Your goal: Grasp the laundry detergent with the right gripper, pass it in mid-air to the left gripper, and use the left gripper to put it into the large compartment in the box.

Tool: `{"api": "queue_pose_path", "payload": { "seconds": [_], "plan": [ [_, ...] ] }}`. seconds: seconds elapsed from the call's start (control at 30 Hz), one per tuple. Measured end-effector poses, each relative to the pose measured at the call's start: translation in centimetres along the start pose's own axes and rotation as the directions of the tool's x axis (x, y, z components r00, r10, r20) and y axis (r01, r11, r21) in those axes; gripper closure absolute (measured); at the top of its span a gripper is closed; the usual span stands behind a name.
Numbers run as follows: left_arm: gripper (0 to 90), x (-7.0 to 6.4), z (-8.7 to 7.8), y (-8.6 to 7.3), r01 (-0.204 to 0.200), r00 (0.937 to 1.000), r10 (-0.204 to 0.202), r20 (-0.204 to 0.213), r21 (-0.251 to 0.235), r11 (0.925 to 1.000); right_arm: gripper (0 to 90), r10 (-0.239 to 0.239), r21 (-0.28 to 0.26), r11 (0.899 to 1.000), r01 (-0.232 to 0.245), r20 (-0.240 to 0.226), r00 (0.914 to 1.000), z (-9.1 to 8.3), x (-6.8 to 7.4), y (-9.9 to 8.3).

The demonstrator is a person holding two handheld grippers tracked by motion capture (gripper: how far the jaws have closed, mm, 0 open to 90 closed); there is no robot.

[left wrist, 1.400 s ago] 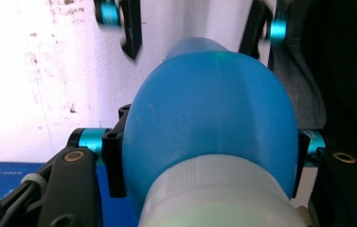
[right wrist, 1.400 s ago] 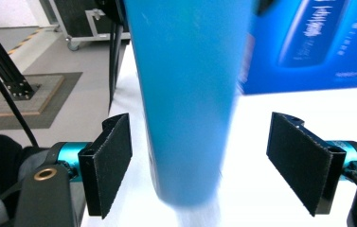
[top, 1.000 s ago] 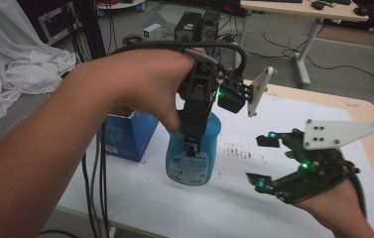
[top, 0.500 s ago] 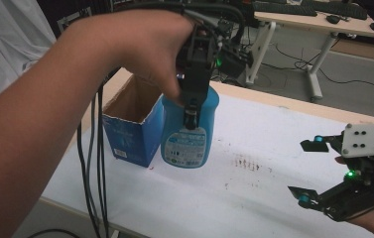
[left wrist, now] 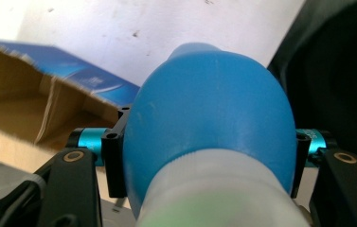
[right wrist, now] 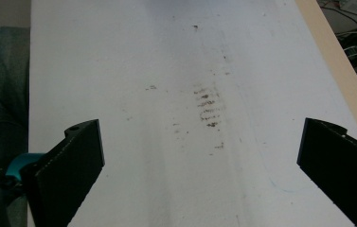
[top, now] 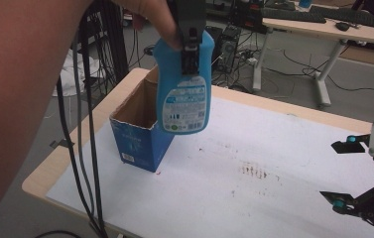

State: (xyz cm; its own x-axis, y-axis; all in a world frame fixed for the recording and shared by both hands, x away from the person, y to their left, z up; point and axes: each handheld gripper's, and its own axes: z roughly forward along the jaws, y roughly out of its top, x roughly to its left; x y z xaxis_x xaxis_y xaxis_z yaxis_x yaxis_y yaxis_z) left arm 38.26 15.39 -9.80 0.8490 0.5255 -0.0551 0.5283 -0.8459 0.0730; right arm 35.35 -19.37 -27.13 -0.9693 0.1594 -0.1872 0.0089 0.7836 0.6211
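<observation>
This is a lab or technical office. Behind the white-covered desk [top: 293,163] stand height-adjustable work desks [top: 323,29] carrying keyboards [top: 293,15] and a computer mouse [top: 343,26]. Black computer towers [top: 229,42] sit on the grey floor [top: 293,74] among loose cables [top: 254,52]. A dark equipment rack [top: 110,44] with hanging cords rises at the left.

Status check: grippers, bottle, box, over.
Left gripper clamped on blue bottle, lifted beside open blue box. Right gripper open, empty, low over table. Nothing blocking.
</observation>
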Motion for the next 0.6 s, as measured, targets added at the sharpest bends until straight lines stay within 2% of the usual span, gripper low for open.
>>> {"api": "queue_pose_path", "payload": {
  "seconds": [0.03, 0.07, 0.1, 0.13, 0.17, 0.2, 0.23, 0.27, 0.3, 0.37, 0.4, 0.43, 0.47, 0.5, 0.53, 0.57, 0.6],
  "plan": [
    [38.0, 0.0, 0.0, 0.0, 0.0, 1.0, 0.0, 0.0, 0.0, 1.0, 0.5, 0.004, 0.001, 1.0, -0.004, -0.002, 1.0, 0.0, 0.0, 0.0],
    [38.0, 0.8, -0.5, -0.5, 0.122, 0.9925, -0.122, -0.008, -0.007, 0.9925, 0.6, 0.002, 0.007, 1.0, -0.002, -0.003, 1.0, 0.0, 0.0, 0.1],
    [38.0, 0.8, -0.5, -0.5, 0.122, 0.9925, -0.122, -0.008, -0.007, 0.9925, 0.5, -0.002, 0.008, 1.0, 0.002, -0.002, 1.0, 0.0, 0.0, 0.1],
    [38.0, 1.1, -0.6, -0.8, 0.171, 0.9851, -0.171, -0.02, -0.014, 0.9852, 0.5, -0.002, 0.008, 1.0, 0.002, -0.002, 1.0, 0.0, 0.0, 0.1],
    [38.0, 1.6, -0.8, -1.3, 0.246, 0.968, -0.246, -0.047, -0.019, 0.9691, 0.6, 0.001, 0.011, 1.0, -0.001, -0.006, 1.0, 0.2, 0.1, 0.2],
    [38.0, 2.0, -0.8, -1.5, 0.275, 0.9598, -0.275, -0.056, -0.014, 0.9615, 0.6, -0.001, 0.016, 1.0, 0.001, -0.004, 1.0, 0.3, 0.1, 0.2],
    [38.0, 2.0, -0.8, -1.5, 0.275, 0.9598, -0.275, -0.056, -0.014, 0.9615, 0.6, -0.003, 0.016, 1.0, 0.003, -0.004, 1.0, 0.4, 0.1, 0.3],
    [38.0, 2.6, -0.8, -2.1, 0.339, 0.9384, -0.34, -0.065, -0.016, 0.9406, 0.6, -0.001, 0.021, 1.0, 0.002, -0.006, 1.0, 0.4, 0.2, 0.3],
    [38.0, 3.0, -0.8, -2.4, 0.364, 0.9287, -0.364, -0.069, -0.014, 0.9312, 0.6, -0.005, 0.021, 1.0, 0.005, 0.0, 1.0, 0.5, 0.2, 0.3],
    [38.1, 3.5, -0.8, -2.9, 0.424, 0.9019, -0.424, -0.084, -0.01, 0.9054, 0.6, -0.002, 0.024, 1.0, 0.002, 0.0, 1.0, 0.6, 0.2, 0.4],
    [38.1, 3.5, -0.8, -2.9, 0.424, 0.9019, -0.424, -0.084, -0.01, 0.9054, 0.6, -0.002, 0.024, 1.0, 0.002, 0.0, 1.0, 0.6, 0.2, 0.4],
    [38.1, 4.0, -0.7, -3.3, 0.472, 0.876, -0.47, -0.108, -0.004, 0.8813, 0.6, -0.001, 0.025, 1.0, 0.001, 0.003, 1.0, 0.7, 0.2, 0.5],
    [38.1, 4.2, -0.7, -3.5, 0.489, 0.8654, -0.486, -0.122, -0.001, 0.872, 0.6, 0.002, 0.021, 1.0, -0.002, 0.003, 1.0, 0.7, 0.2, 0.5],
    [38.1, 4.2, -0.7, -3.5, 0.489, 0.8654, -0.486, -0.122, -0.001, 0.872, 0.6, 0.001, 0.016, 1.0, -0.001, 0.008, 1.0, 0.7, 0.2, 0.5],
    [38.1, 4.6, -0.5, -3.8, 0.523, 0.843, -0.518, -0.145, -0.001, 0.852, 0.6, 0.004, 0.015, 1.0, -0.004, 0.011, 0.9999, 0.8, 0.2, 0.5],
    [38.1, 4.6, -0.5, -3.8, 0.523, 0.843, -0.518, -0.145, -0.001, 0.852, 0.6, 0.005, 0.014, 1.0, -0.005, 0.008, 1.0, 0.8, 0.2, 0.5],
    [38.1, 5.0, -0.3, -4.2, 0.555, 0.8212, -0.549, -0.155, -0.007, 0.8318, 0.6, 0.007, 0.014, 1.0, -0.007, 0.009, 0.9999, 0.8, 0.2, 0.4]
  ]
}}
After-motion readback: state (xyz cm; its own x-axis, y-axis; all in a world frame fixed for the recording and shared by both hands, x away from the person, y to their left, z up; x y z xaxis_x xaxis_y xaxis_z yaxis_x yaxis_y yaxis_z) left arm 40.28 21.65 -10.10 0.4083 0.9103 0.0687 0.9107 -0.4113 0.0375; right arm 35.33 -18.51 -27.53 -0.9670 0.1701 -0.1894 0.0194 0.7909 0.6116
